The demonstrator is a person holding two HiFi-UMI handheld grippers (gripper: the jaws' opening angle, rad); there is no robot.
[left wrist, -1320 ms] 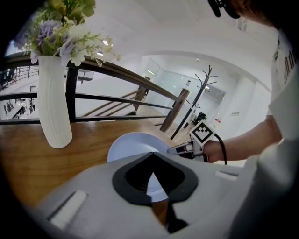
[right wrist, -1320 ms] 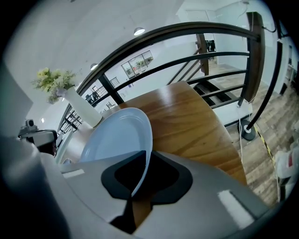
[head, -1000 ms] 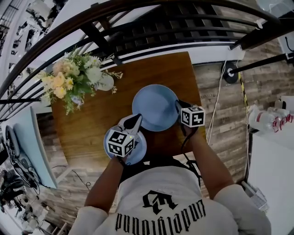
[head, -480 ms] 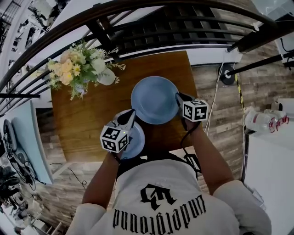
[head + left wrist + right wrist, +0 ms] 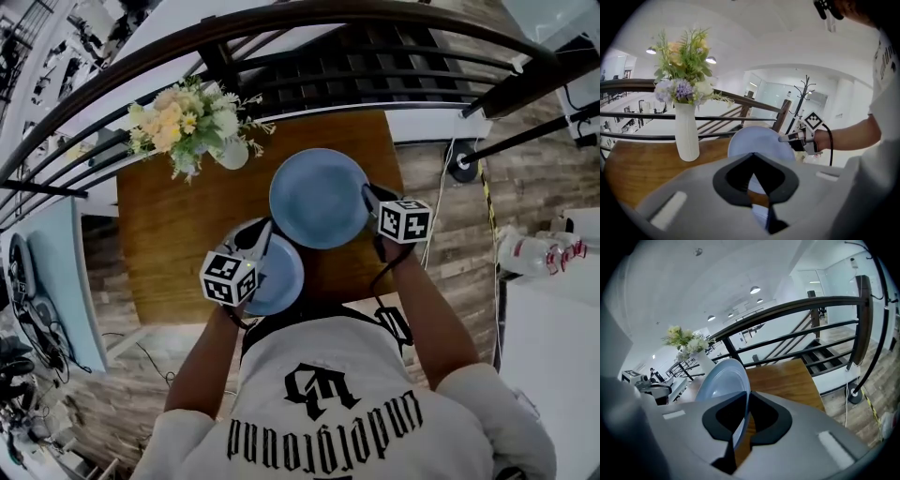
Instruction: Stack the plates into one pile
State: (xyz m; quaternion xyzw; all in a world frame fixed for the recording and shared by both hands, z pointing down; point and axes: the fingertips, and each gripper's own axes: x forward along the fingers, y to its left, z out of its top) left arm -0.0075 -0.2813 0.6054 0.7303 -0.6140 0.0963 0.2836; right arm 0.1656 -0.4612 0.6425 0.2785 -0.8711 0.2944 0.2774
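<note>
Plates, two, both pale blue: large plate [image 5: 319, 199] over the middle of the wooden tabletop [image 5: 178, 244], small plate [image 5: 281, 272] nearer the front edge, just beside the large one; touching or apart, cannot tell. Right gripper [image 5: 372, 197] stretched in from the right, angled downward, pinching the right rim of the large plate; in the right gripper view, rim edge-on between the closed-down jaws, plate tilted up away from them. Left gripper [image 5: 262, 234] stretched forward from the near left, also angled downward, pinching the rim of the small plate, thin blue edge caught where the jaws meet. Left forearm [image 5: 211, 361] and right forearm [image 5: 422, 309] both bare, extended from a white printed shirt [image 5: 328, 412]. One container: white vase [image 5: 231, 153], upright at the far left of the tabletop, well apart from both plates, holding a bunch of flowers [image 5: 183, 117] in yellow, white and lilac with green leaves. Dark railing [image 5: 281, 56] curving just behind the tabletop. Counted: two plates, two grippers, one vase, one bunch of flowers.
</note>
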